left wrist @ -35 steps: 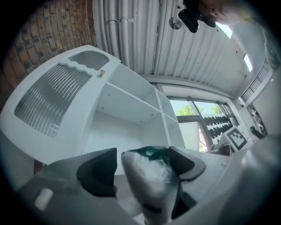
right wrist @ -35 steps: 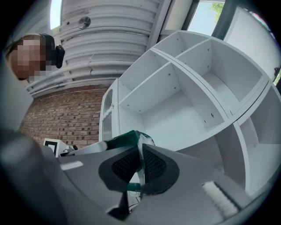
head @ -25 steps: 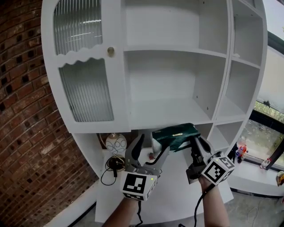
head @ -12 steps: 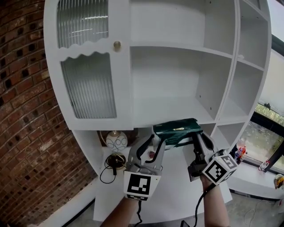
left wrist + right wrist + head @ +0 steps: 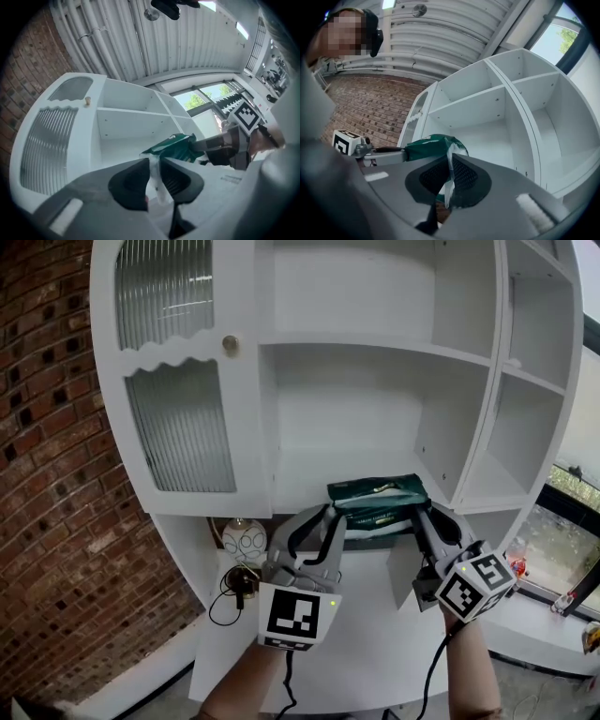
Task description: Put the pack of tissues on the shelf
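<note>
The green pack of tissues point(image 5: 375, 502) hangs between my two grippers, just in front of the edge of the white shelf board point(image 5: 319, 479) in the cabinet's middle bay. My left gripper point(image 5: 325, 519) has just been closing its jaws, and they now pinch the pack's white left end flap point(image 5: 153, 164). My right gripper point(image 5: 420, 518) is shut on the wrapper's right end point(image 5: 450, 164). In the left gripper view the pack point(image 5: 176, 146) runs across to the right gripper point(image 5: 225, 150). The right gripper view shows the pack point(image 5: 431, 145) reaching the left gripper point(image 5: 370, 150).
The cabinet has a ribbed glass door point(image 5: 178, 427) with a brass knob point(image 5: 231, 345) at left and narrower side shelves point(image 5: 497, 484) at right. A round patterned lamp point(image 5: 246, 542) and black cable point(image 5: 230, 596) sit on the lower counter point(image 5: 375, 643). Brick wall point(image 5: 56, 484) at left.
The left gripper's jaws went from wide open to pinched on the pack's left end. Both grippers and the pack rose towards the middle shelf's edge.
</note>
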{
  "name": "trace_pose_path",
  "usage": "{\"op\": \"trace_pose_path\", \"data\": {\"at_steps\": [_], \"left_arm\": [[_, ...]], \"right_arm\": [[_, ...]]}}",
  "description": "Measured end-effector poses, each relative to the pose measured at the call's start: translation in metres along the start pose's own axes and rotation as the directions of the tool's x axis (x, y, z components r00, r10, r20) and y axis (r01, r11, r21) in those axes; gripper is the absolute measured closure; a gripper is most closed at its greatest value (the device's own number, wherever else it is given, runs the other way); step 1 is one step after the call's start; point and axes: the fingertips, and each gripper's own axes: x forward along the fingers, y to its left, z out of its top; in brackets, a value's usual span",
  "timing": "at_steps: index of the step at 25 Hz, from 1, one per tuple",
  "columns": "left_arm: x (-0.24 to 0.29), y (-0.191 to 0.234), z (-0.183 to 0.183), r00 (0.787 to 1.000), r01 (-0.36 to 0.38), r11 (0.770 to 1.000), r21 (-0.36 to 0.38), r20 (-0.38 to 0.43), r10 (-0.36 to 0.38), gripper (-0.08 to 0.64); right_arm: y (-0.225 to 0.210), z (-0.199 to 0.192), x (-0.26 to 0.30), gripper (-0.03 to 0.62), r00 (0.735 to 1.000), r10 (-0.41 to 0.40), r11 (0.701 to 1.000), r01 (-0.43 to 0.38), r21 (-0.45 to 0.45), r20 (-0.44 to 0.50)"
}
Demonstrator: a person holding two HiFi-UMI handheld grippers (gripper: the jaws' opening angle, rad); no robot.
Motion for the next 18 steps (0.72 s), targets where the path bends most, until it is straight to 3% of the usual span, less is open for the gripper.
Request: {"op": "trace_pose_path", "data": {"at_steps": [8, 18], "left_arm": [[0.038, 0.012, 0.035, 1.0, -0.024, 0.993, 0.117, -0.001, 0.025, 0.483], [0.093, 0.042, 0.027, 0.995, -0.002, 0.998, 0.063, -0.102, 0.008, 0.485]], "right_arm": [[-0.024, 0.035, 0.021, 0.586, 0.997, 0.068, 0.995, -0.069, -0.066, -0.025], [-0.053, 0.043, 0.063, 0.586, 0.996, 0.027, 0.992, -0.037, -0.119, -0.089]]}}
